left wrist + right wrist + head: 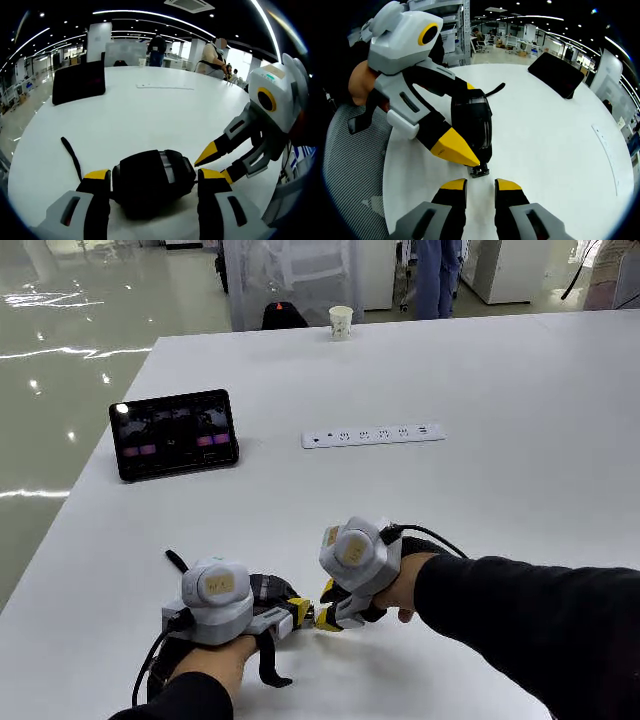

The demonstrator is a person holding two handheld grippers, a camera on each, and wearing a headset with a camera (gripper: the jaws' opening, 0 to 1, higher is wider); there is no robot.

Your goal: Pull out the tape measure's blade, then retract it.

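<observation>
Tape measure [150,187], black, is sitting clamped in left gripper [155,174], lower centre; right gripper [480,184], jaws barely parted, empty, is hovering at its tip; tablet [173,433] upper left.

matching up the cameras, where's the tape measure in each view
head view: tape measure low, just left of centre
left gripper view: tape measure bottom centre, between the jaws
right gripper view: tape measure mid-picture, above the jaws
shared landmark: the black tablet
</observation>
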